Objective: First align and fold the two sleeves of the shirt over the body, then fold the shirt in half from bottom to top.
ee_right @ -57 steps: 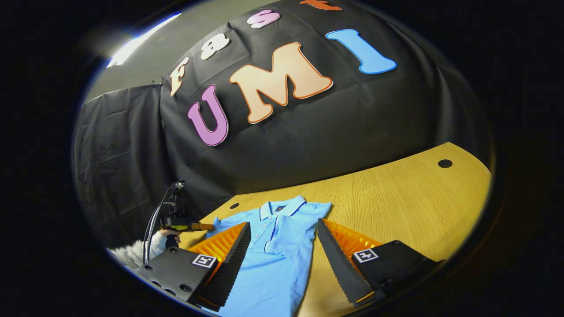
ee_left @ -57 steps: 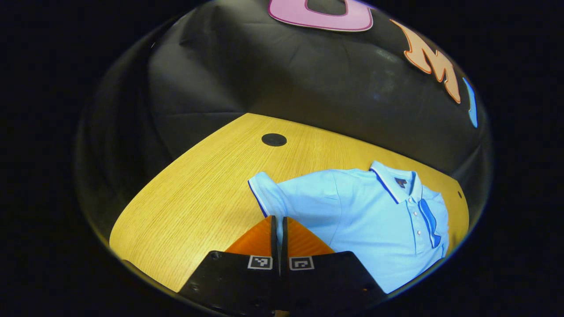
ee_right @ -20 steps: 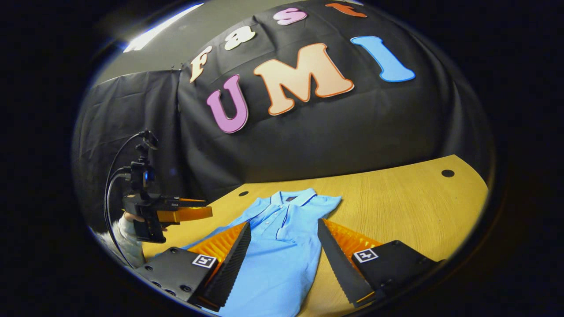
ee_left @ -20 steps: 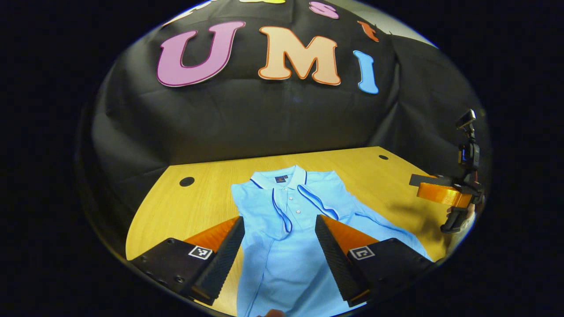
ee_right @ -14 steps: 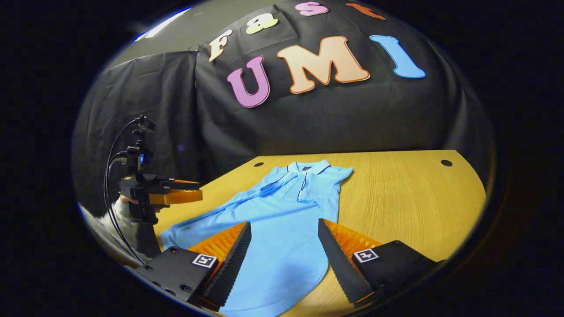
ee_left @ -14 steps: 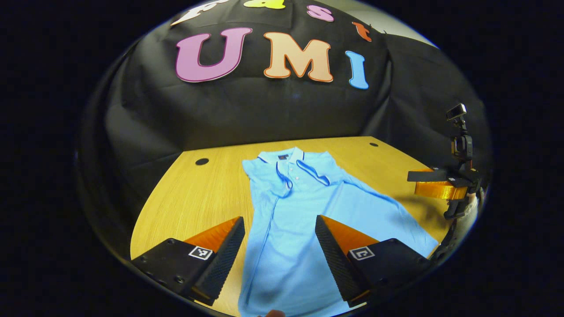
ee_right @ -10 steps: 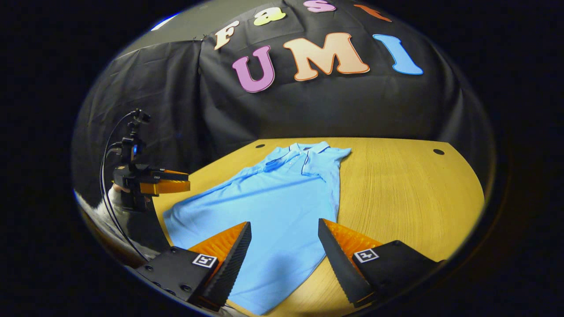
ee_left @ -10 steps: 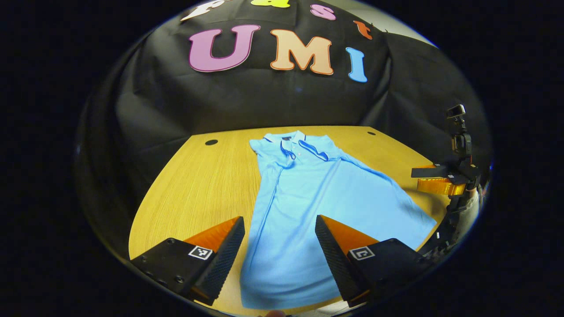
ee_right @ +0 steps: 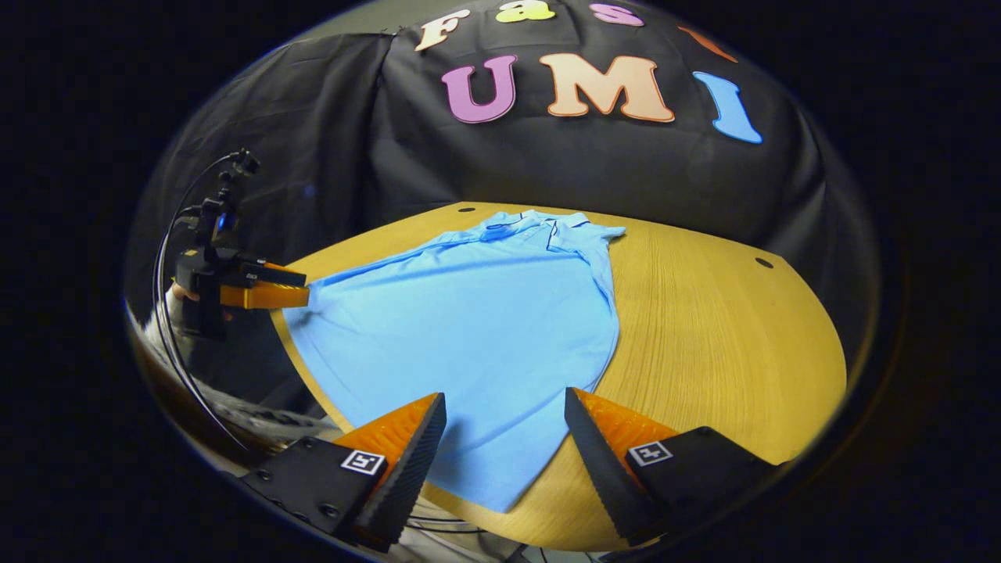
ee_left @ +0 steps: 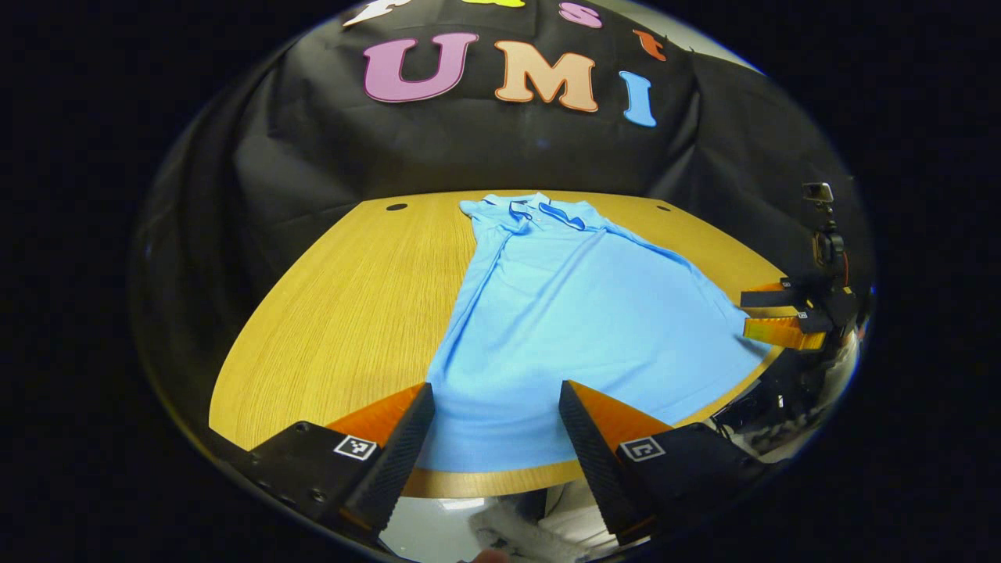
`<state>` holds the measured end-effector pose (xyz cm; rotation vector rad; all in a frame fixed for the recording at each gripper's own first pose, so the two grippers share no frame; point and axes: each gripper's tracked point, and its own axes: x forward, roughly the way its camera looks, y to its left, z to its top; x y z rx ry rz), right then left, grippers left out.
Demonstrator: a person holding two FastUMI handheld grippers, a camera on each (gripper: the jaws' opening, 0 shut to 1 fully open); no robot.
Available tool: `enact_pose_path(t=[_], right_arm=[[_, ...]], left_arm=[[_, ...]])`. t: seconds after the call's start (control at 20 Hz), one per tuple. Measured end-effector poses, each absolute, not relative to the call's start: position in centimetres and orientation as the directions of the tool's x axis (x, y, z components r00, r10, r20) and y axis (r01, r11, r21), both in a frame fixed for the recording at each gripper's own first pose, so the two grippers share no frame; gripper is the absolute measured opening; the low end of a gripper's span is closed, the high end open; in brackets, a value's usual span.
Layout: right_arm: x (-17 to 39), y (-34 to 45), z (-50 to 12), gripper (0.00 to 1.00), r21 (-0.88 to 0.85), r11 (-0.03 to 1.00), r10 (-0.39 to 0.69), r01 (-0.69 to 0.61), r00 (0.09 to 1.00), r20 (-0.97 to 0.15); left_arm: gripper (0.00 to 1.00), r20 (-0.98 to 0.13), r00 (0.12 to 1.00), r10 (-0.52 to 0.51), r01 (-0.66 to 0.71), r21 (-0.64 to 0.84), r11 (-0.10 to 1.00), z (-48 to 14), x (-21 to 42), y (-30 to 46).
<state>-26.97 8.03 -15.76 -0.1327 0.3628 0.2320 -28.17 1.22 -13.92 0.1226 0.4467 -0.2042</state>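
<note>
In the left gripper view the left tool (ee_left: 494, 438) has its 2 fingers spread wide apart, holding nothing. The right tool (ee_right: 504, 446) is likewise spread wide and holds nothing.

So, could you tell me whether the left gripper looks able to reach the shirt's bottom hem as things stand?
Probably yes. The left gripper is open and hangs just before the shirt's bottom hem at the table's near edge, with nothing lying between them.
</note>
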Motion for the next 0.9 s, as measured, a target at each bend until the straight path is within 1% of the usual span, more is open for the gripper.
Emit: enact_pose_path(t=[0.15, 0.2, 0.25, 0.45, 0.5, 0.6, 0.65, 0.7, 0.75, 0.8, 0.85, 0.9], right_arm=[[-27.2, 8.1, -16.7, 0.97, -0.095, 0.964, 0.193, -0.247, 0.902, -0.387], [-27.1, 8.1, -16.7, 0.92, -0.09, 0.966, 0.193, -0.243, 0.905, -0.379], [-27.1, 7.9, -16.7, 0.97, -0.082, 0.967, 0.194, -0.242, 0.906, -0.376], [-27.1, 8.3, -16.9, 0.97, -0.073, 0.967, 0.203, -0.245, 0.909, -0.363], [-27.2, 8.4, -16.8, 0.96, -0.067, 0.965, 0.212, -0.252, 0.907, -0.364], [-26.8, 8.8, -17.0, 0.84, -0.061, 0.964, 0.222, -0.26, 0.906, -0.361], [-26.9, 9.1, -16.9, 0.83, -0.057, 0.962, 0.23, -0.268, 0.904, -0.359], [-26.8, 9.4, -16.9, 0.64, -0.054, 0.96, 0.239, -0.275, 0.903, -0.358], [-26.8, 9.8, -17.0, 0.64, -0.05, 0.958, 0.248, -0.284, 0.9, -0.359], [-26.7, 10.1, -17.0, 0.39, -0.047, 0.955, 0.257, -0.292, 0.898, -0.358], [-26.7, 10.3, -17.0, 0.33, -0.039, 0.954, 0.265, -0.298, 0.895, -0.36], [-26.7, 10.3, -17.0, 0.14, -0.036, 0.955, 0.263, -0.295, 0.895, -0.36]], left_arm=[[0.96, -0.448, 0.876, -0.18, 0.233, 0.065, 0.97, -15.0, -28.5, 1.0], [0.96, -0.458, 0.872, -0.172, 0.228, 0.071, 0.971, -15.4, -28.6, 1.2], [0.96, -0.464, 0.872, -0.157, 0.221, 0.086, 0.971, -15.7, -28.6, 1.5], [0.95, -0.448, 0.88, -0.161, 0.22, 0.083, 0.972, -15.6, -28.6, 1.5], [0.96, -0.447, 0.879, -0.167, 0.227, 0.082, 0.97, -15.7, -28.6, 1.3], [0.92, -0.446, 0.876, -0.186, 0.244, 0.076, 0.967, -15.7, -28.4, 0.8], [0.86, -0.445, 0.872, -0.202, 0.259, 0.072, 0.963, -15.9, -28.4, 0.3], [0.66, -0.444, 0.871, -0.211, 0.272, 0.078, 0.959, -15.8, -28.5, 0.1], [0.6, -0.449, 0.865, -0.224, 0.289, 0.08, 0.954, -16.0, -28.4, -0.2], [0.53, -0.45, 0.859, -0.246, 0.307, 0.068, 0.949, -15.9, -28.6, -0.7], [0.44, -0.448, 0.852, -0.272, 0.326, 0.047, 0.944, -16.0, -28.7, -1.4], [0.18, -0.446, 0.852, -0.274, 0.323, 0.036, 0.946, -15.8, -28.9, -1.5]])
